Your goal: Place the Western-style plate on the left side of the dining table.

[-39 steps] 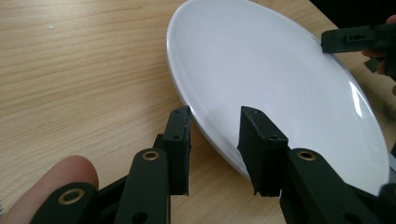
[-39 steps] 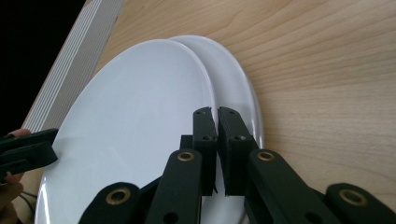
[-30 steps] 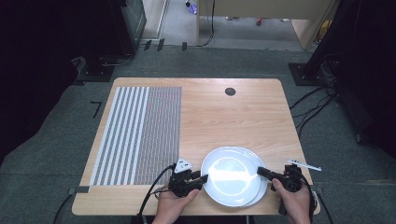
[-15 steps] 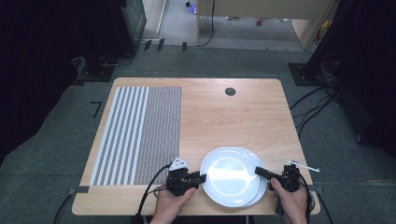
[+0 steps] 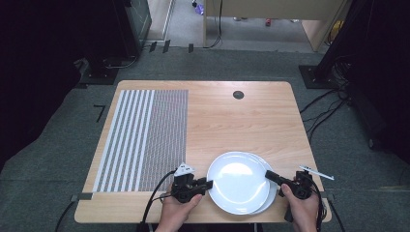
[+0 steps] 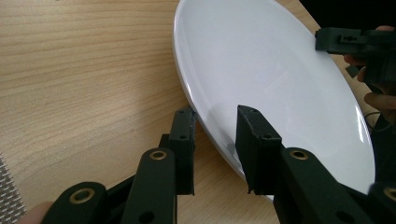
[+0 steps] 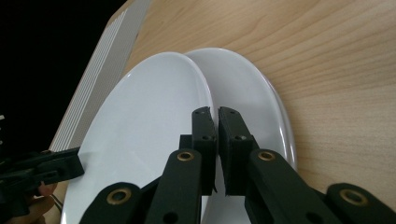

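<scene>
While the right tool (image 7: 217,116) is pinching the top plate's (image 5: 238,181) rim at the worktop's (image 5: 251,121) near edge, the left tool (image 6: 215,133) is straddling the opposite rim, jaws closing; an uneven lift risks dragging the lower plate (image 7: 261,107)

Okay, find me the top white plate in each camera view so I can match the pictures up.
High view: the top plate lies near the table's front edge, between the two grippers.
Left gripper view: it fills the upper right, its rim between the left gripper jaws.
Right gripper view: it spreads across the left and centre, overlapping the lower plate.
Shared landmark: the striped mat.
</scene>
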The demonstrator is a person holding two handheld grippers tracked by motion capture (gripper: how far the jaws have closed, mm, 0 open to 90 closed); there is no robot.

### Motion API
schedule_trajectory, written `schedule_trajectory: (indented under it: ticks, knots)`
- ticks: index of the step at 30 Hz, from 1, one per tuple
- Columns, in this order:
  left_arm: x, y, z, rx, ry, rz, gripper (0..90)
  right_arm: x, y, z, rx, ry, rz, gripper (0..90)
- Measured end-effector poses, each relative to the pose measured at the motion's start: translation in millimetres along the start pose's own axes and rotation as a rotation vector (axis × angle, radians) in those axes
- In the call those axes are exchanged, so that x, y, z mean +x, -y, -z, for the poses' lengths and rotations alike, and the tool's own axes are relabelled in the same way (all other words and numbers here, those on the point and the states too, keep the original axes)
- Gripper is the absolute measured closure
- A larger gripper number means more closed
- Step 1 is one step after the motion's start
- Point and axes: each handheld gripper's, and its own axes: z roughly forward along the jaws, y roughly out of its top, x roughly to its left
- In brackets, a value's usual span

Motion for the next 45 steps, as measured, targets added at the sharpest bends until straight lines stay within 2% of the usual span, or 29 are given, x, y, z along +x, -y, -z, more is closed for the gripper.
schedule_trajectory:
  ticks: [5, 9, 12, 18, 21, 26, 30, 32, 40, 45]
  knots:
    - [0.0, 0.6, -0.5, -0.004, 0.004, -0.001, 69.3, -1.8, 0.5, -1.7, 0.009, 0.005, -0.003, 86.5]
    - [-0.9, 0.8, -0.8, -0.003, 0.006, -0.005, 69.2, -1.8, 3.8, -6.2, 0.026, 0.044, 0.017, 85.0]
    - [0.1, 0.8, -0.6, -0.001, 0.011, -0.002, 69.4, -1.3, 4.5, -6.8, 0.029, 0.042, 0.010, 85.0]
    - [3.0, 0.4, 0.4, 0.006, 0.037, 0.027, 70.9, 3.4, 3.7, -3.5, -0.008, 0.029, 0.002, 86.1]
    - [6.4, -0.1, 0.8, 0.012, 0.052, 0.050, 71.2, 12.2, 3.2, -3.7, -0.026, 0.065, 0.022, 86.0]
    - [8.0, -0.5, 2.7, 0.005, 0.056, 0.065, 72.6, 14.2, 3.0, -2.3, -0.040, 0.042, -0.030, 86.6]
    - [7.9, -1.2, 3.1, 0.008, 0.056, 0.069, 73.0, 16.3, 2.9, -0.1, -0.056, 0.036, -0.035, 86.8]
    - [8.1, -1.8, 3.6, 0.009, 0.059, 0.069, 73.2, 18.1, 2.5, 1.7, -0.072, 0.023, -0.053, 87.0]
    - [10.5, -1.8, 4.6, 0.015, 0.066, 0.083, 73.6, 23.2, 1.3, 0.5, -0.074, 0.040, -0.050, 86.7]
    - [11.5, -3.1, 5.9, 0.016, 0.060, 0.088, 73.7, 26.8, -1.9, 1.1, -0.085, 0.023, -0.052, 86.3]
